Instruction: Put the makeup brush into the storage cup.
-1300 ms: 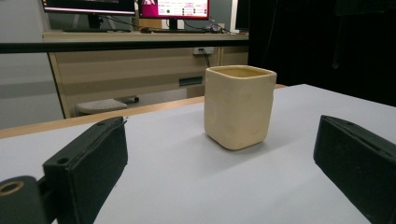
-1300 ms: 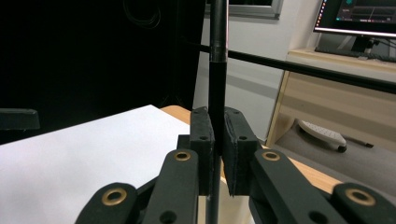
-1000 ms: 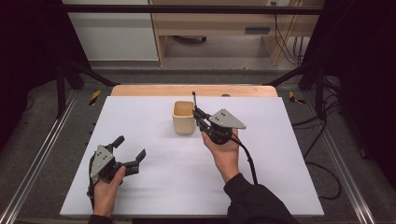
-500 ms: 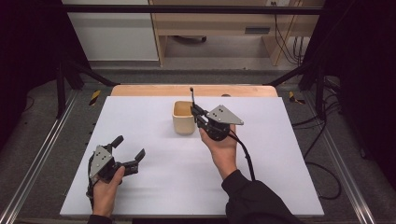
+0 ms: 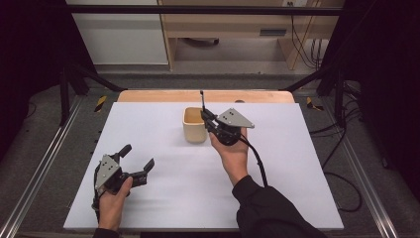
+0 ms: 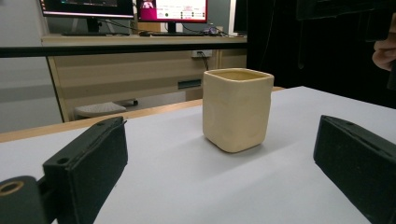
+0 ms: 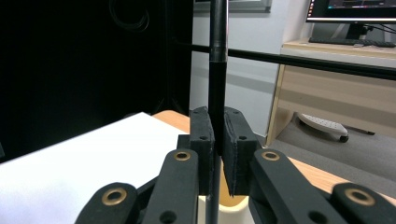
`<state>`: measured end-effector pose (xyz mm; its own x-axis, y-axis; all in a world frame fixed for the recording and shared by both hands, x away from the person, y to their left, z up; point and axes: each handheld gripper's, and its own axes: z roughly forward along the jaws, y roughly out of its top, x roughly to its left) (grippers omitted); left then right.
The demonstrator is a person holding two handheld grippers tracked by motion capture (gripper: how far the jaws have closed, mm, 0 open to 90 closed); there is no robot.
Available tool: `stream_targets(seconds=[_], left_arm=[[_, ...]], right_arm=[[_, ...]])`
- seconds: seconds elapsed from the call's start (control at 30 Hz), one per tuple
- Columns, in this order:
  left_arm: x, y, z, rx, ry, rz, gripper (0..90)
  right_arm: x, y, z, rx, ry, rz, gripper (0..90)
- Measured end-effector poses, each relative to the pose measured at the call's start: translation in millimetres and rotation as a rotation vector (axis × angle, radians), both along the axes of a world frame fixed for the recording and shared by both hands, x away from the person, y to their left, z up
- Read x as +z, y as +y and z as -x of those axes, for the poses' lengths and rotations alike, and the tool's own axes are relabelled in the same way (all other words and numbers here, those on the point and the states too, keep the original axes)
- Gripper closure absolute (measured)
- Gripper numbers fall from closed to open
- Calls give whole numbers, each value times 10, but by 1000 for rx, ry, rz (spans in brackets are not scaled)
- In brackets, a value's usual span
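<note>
The white table top [image 5: 163, 198] lies bare between the left gripper [image 5: 136, 159] and the beige cup [image 5: 194, 125], so a straight path toward the cup stands free. On the cup's other side the right gripper [image 5: 205, 116] sits just beside the rim, clamped on an upright black rod [image 7: 217, 70], and blocks that flank. The table's right half is bare, crossed by the right forearm and its trailing cable [image 5: 257, 161].

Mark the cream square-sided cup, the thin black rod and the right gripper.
cream square-sided cup [image 6: 237, 112]: left gripper view, front wall.
thin black rod [image 7: 217, 88]: right gripper view, shaft above the fingers.
right gripper [image 7: 218, 135]: right gripper view, between the fingertips clamping the rod.
</note>
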<state>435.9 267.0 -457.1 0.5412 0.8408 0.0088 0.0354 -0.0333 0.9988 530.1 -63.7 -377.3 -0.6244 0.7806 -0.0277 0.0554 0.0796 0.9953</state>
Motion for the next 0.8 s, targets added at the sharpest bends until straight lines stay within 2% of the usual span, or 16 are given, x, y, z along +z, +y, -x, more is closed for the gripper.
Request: stream_targets(seconds=[0.1, 0.23, 0.3, 0.47, 0.5, 0.53, 0.8], left_arm=[[1, -3, 1, -2, -1, 4, 26], [4, -3, 2, -3, -5, 5, 26], [1, -2, -1, -2, -3, 3, 26], [-1, -1, -2, -3, -2, -1, 26], [0, -2, -1, -3, -3, 0, 26], [1, -4, 0, -3, -4, 3, 26], [2, -8, 2, -4, -4, -1, 26]], right_arm=[[2, 24, -33, 4, 11, -16, 838], [21, 41, -73, -2, -2, -19, 838], [20, 52, -90, -7, 7, -30, 838], [14, 58, -116, -11, -6, -36, 838], [22, 69, -111, -14, 5, -47, 838], [22, 64, -122, -10, -15, -39, 838], [57, 122, -130, -15, -26, -70, 838]])
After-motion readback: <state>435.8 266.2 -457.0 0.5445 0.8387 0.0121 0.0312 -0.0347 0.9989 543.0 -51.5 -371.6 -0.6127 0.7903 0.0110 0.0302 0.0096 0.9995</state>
